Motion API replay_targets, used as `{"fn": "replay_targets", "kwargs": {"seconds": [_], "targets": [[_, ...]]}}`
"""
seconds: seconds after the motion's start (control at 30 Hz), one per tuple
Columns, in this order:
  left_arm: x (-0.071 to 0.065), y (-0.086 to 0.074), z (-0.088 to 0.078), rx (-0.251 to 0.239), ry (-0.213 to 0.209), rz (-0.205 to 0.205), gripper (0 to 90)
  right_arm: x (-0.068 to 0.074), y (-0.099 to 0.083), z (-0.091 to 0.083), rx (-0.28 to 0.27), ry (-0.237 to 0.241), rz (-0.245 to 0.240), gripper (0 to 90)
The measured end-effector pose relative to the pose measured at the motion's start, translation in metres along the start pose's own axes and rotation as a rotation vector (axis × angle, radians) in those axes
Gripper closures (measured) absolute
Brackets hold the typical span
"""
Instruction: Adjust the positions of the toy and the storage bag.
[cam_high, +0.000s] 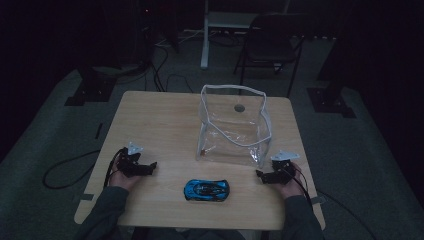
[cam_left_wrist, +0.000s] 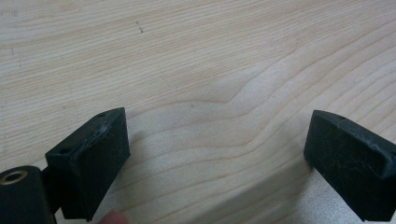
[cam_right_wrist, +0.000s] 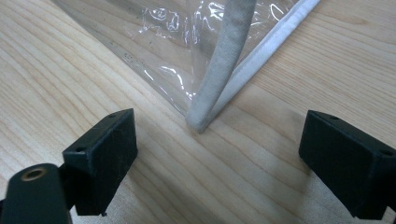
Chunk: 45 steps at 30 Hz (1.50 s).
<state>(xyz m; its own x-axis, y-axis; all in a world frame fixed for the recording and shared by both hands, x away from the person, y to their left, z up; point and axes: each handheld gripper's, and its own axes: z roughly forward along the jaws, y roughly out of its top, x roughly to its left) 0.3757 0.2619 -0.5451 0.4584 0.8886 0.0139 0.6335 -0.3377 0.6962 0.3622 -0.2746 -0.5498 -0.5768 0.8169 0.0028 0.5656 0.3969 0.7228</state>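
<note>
Two open grippers (cam_high: 153, 166) (cam_high: 259, 174) flanking toy car (cam_high: 206, 189)

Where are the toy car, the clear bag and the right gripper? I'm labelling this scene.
Toy car (cam_high: 206, 190), high view, on its blue roof.
Clear bag (cam_high: 235, 132), high view, on its front wall.
Right gripper (cam_high: 261, 175), high view, between its open jaw tips.
</note>
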Motion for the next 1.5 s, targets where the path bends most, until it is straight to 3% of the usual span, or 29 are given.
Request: {"fn": "replay_targets", "kwargs": {"seconds": [0.9,1.03,1.3,1.5], "targets": [[0.002,0.0,0.0,-0.001,-0.022,0.023,7.0,0.002,-0.002,-0.003,-0.015,0.019,-0.016,17.9],[0.001,0.001,-0.003,-0.002,-0.025,0.035,16.2,0.001,-0.002,-0.006,-0.01,0.033,-0.01,24.8],[-0.001,0.002,-0.004,0.002,-0.027,0.035,19.4,0.001,0.0,-0.01,-0.02,0.026,0.0,30.6],[-0.006,0.004,-0.005,0.001,-0.033,0.07,19.6,0.001,0.001,-0.015,-0.049,0.012,0.0,36.6]]}}
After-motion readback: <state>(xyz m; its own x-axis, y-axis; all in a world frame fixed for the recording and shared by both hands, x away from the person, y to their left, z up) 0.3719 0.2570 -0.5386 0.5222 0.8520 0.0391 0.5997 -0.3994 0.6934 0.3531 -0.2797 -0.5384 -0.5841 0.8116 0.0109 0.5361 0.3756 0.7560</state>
